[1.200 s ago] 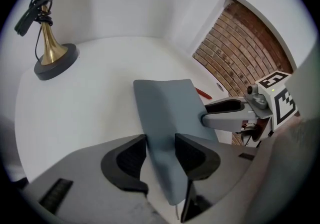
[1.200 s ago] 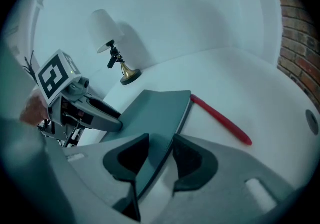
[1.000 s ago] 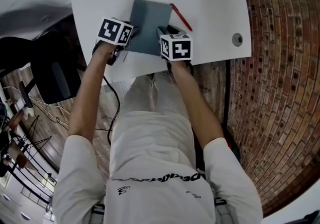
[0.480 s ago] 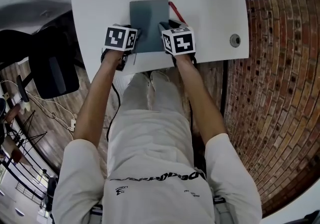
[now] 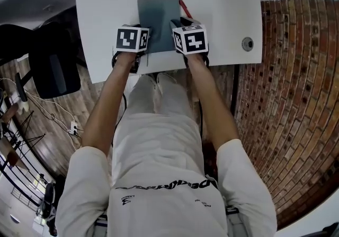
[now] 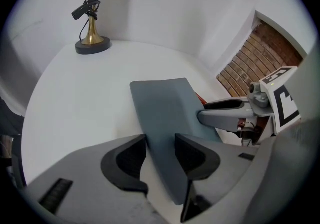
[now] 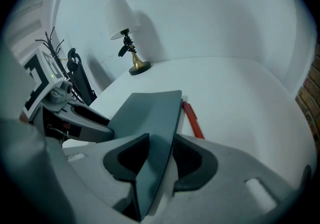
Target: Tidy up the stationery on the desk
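With left gripper (image 6: 160, 154) and right gripper (image 7: 157, 154) fingers clamped on its near edge, I've swung the flat grey-blue notebook (image 5: 157, 18) square on the white desk (image 5: 228, 8). What looks like a slim red pen (image 5: 183, 6) waits at its 2 o'clock.

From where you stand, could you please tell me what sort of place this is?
Probably a home office or study corner: a white desk with a table lamp, stationery such as a grey notebook and a red pen, and a black office chair beside the desk.
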The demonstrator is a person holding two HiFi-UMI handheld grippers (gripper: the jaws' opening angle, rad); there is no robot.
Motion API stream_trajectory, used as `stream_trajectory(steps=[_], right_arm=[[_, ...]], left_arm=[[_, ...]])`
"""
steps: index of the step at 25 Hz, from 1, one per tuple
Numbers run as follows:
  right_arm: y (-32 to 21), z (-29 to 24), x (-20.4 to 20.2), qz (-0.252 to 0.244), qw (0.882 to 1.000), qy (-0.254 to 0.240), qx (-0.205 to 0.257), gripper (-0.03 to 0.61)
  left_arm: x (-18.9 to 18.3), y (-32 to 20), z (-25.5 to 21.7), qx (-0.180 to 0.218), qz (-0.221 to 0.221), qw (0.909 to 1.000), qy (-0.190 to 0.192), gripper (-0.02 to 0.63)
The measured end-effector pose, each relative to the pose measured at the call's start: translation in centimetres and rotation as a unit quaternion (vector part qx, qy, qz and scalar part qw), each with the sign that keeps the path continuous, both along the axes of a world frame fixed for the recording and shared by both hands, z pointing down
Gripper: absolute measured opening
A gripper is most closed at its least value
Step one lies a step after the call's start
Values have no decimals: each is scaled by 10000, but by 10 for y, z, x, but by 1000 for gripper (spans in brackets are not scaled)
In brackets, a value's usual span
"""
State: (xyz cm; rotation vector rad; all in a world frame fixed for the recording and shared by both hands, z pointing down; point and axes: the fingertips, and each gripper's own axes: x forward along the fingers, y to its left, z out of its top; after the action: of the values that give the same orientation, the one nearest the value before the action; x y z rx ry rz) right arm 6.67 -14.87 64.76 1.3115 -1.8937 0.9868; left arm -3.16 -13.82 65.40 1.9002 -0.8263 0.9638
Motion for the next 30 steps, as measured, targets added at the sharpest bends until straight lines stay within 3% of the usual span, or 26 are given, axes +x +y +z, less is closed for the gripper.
stream_trajectory(steps=[10, 14, 22, 30], right_arm=[[1, -2, 4, -69, 9999, -76, 98, 151], [-1, -18, 15, 113, 9993, -171, 314, 155], [-7, -17, 47, -367, 9957, 706, 484, 152], [-15, -5, 51, -973, 9891, 1035, 396, 129]], left_arm=[[0, 0, -2, 51, -51, 9999, 72, 178], [-2, 0, -6, 155, -129, 9997, 107, 176], [-8, -2, -20, 513, -414, 9976, 190, 130], [-19, -5, -33, 1129, -597, 9916, 178, 60]])
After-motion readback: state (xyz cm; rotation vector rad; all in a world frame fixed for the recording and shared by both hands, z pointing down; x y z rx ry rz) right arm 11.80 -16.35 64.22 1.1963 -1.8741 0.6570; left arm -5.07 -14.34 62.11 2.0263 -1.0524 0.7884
